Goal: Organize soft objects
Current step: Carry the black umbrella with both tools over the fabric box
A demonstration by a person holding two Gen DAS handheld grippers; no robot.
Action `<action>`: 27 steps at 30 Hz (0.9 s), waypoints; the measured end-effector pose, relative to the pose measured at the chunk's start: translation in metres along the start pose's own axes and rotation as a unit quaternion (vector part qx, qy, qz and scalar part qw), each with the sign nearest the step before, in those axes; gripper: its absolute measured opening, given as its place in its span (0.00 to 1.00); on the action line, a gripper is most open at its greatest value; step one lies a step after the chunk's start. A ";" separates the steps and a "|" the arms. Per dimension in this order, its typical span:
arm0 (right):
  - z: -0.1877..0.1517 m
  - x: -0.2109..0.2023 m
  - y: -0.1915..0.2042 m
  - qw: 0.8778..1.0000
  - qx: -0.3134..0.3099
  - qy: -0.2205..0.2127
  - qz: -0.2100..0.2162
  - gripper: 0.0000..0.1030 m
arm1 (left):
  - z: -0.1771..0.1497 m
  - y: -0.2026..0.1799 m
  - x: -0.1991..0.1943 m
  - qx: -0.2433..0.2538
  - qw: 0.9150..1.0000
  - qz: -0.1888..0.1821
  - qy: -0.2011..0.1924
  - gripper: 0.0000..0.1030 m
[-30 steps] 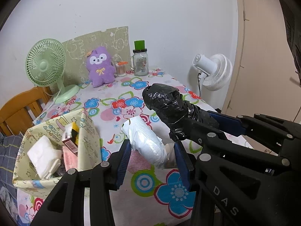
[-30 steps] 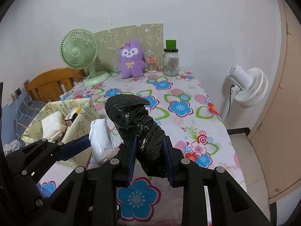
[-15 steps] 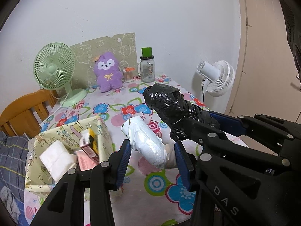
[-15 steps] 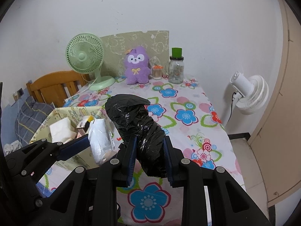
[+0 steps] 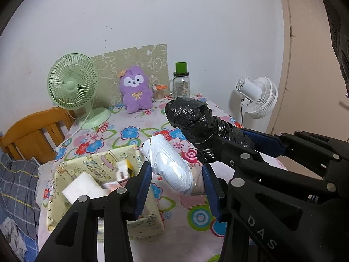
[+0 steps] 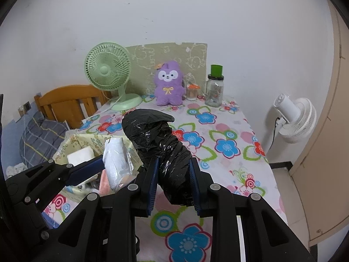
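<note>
We judge the task part done: the yellow fabric bin (image 5: 65,174) at the bench's (image 6: 240,126) left edge already holds a few items, while two rolls remain in hand above the bench. The left gripper (image 5: 176,183) has its fingers clenched on the white bag roll (image 5: 168,163), the right gripper (image 6: 173,181) on the black bag roll (image 6: 159,148). Each roll's long axis runs forward along its fingers, tips toward the bench's far edge.

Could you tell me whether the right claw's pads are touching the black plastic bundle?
Touching. In the right wrist view, both blue pads of the right claw press the sides of the black plastic bundle, with no gap visible.
</note>
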State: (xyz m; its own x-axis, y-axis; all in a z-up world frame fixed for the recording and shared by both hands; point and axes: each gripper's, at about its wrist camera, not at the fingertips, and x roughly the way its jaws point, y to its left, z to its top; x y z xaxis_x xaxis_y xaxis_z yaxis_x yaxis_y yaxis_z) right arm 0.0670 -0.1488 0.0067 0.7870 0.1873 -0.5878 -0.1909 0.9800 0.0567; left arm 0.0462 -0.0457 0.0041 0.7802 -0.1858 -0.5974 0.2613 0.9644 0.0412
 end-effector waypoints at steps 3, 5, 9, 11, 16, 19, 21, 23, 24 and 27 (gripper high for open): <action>0.005 0.002 0.008 1.000 -0.005 -0.002 0.004 0.29 | 0.002 0.008 -0.001 -0.003 1.000 0.004 -0.002 0.47; 0.007 0.004 0.012 1.000 -0.007 -0.002 0.008 0.29 | 0.002 0.014 -0.002 -0.006 1.000 0.007 -0.003 0.47; 0.010 0.011 0.023 1.000 -0.013 0.002 0.013 0.29 | 0.002 0.025 0.000 -0.009 1.000 0.012 -0.001 0.47; 0.011 0.014 0.028 1.000 -0.016 0.004 0.016 0.29 | 0.001 0.032 0.001 -0.013 1.000 0.015 0.001 0.47; 0.015 0.025 0.042 0.999 -0.023 0.011 0.027 0.29 | -0.001 0.046 0.002 -0.018 1.000 0.024 0.003 0.47; 0.016 0.031 0.050 0.999 -0.026 0.015 0.032 0.29 | -0.002 0.054 0.004 -0.023 0.999 0.029 0.006 0.47; 0.017 0.035 0.055 0.999 -0.028 0.017 0.036 0.29 | -0.003 0.060 0.005 -0.028 0.999 0.033 0.009 0.47; 0.018 0.040 0.060 0.999 -0.028 0.021 0.041 0.29 | -0.004 0.065 0.007 -0.030 0.999 0.036 0.010 0.47; 0.018 0.042 0.062 0.998 -0.029 0.023 0.044 0.29 | -0.005 0.067 0.008 -0.031 0.999 0.037 0.011 0.47; 0.020 0.048 0.069 0.998 -0.034 0.030 0.051 0.29 | -0.007 0.075 0.011 -0.036 0.998 0.040 0.014 0.47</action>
State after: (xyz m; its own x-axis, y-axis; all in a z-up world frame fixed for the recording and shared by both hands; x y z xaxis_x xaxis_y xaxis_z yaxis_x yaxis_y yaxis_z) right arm 0.1034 -0.0711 -0.0018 0.7260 0.2788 -0.6286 -0.3082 0.9491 0.0650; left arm 0.0706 0.0258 -0.0047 0.7800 -0.1030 -0.6172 0.1566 0.9871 0.0331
